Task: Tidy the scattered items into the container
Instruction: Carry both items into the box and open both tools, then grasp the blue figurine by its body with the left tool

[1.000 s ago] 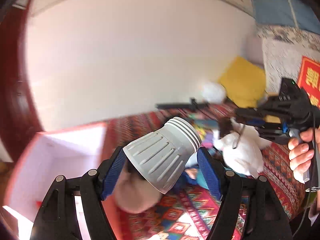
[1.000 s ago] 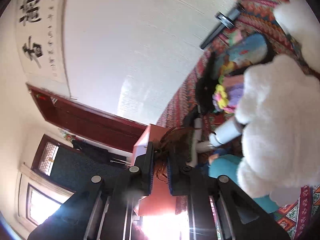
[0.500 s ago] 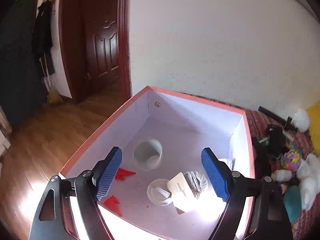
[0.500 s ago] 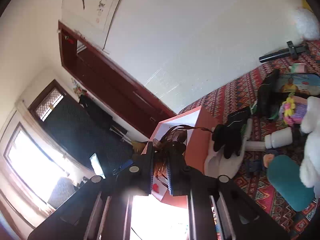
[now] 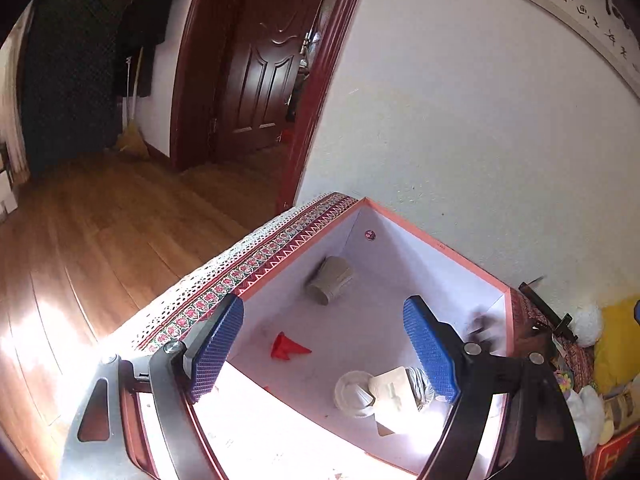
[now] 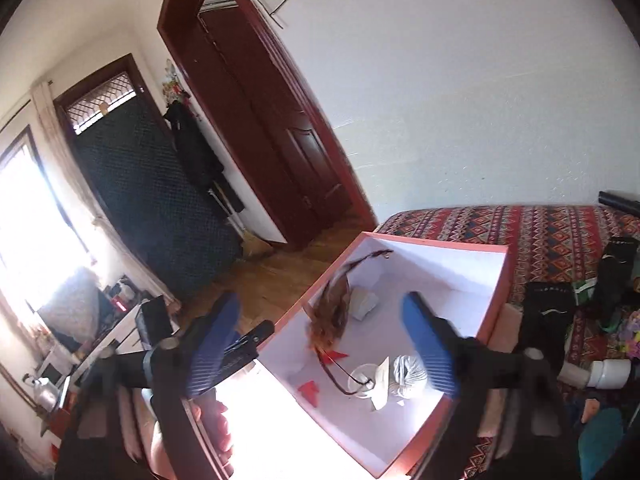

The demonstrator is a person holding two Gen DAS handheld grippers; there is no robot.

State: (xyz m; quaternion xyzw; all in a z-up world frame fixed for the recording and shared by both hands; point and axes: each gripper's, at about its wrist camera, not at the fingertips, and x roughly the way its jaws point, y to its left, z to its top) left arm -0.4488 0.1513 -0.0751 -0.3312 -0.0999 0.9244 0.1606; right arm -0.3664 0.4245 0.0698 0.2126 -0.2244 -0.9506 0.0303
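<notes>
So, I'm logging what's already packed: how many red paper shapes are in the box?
2. One red paper shape lies mid-floor in the box. The other sits nearer the sunlit end. Glare there may hide more.

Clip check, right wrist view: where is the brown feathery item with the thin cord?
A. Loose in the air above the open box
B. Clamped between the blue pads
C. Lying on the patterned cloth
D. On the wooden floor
A: the brown feathery item hangs blurred over the box, free of the opening right hand-held gripper.
</notes>
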